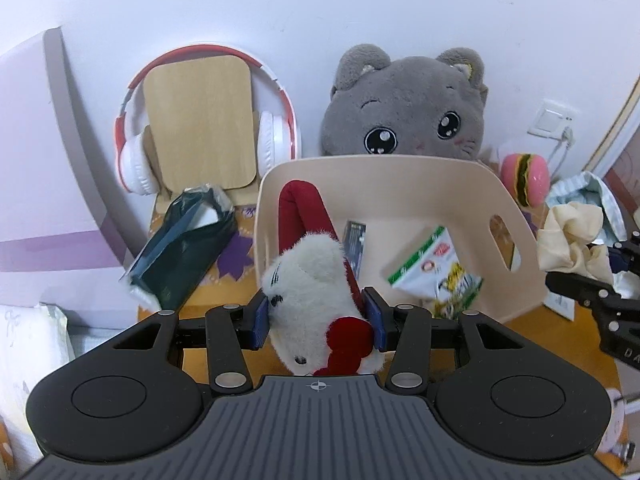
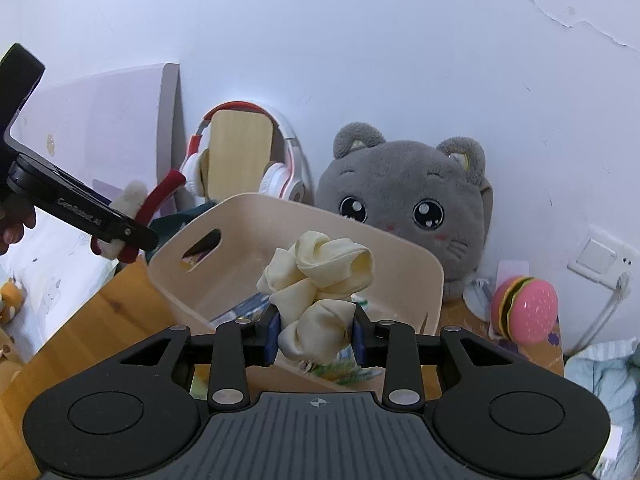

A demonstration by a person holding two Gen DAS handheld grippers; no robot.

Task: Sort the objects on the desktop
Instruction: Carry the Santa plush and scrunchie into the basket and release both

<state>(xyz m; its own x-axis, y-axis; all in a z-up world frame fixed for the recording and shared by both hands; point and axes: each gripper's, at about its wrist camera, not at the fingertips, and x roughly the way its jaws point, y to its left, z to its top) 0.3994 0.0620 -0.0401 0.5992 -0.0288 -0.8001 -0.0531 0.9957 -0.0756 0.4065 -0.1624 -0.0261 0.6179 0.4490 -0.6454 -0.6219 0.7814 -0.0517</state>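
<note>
Two soft things are in hand above the bench [image 2: 100,320]. The left tool [image 1: 318,318] is clamped on a white-and-red plush toy [image 1: 316,292], light and squashy, best pinched at its body. The right tool [image 2: 316,338] has a cream scrunchie [image 2: 320,280] between its pads, limp and likely to slip. Both hang near the beige bin [image 1: 400,188], which holds a snack packet [image 1: 436,272] and a dark card [image 1: 355,240].

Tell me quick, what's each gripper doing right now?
Left gripper: shut on the red and white plush toy.
Right gripper: the cream scrunchie sits between its pads, which look to be touching it.
</note>
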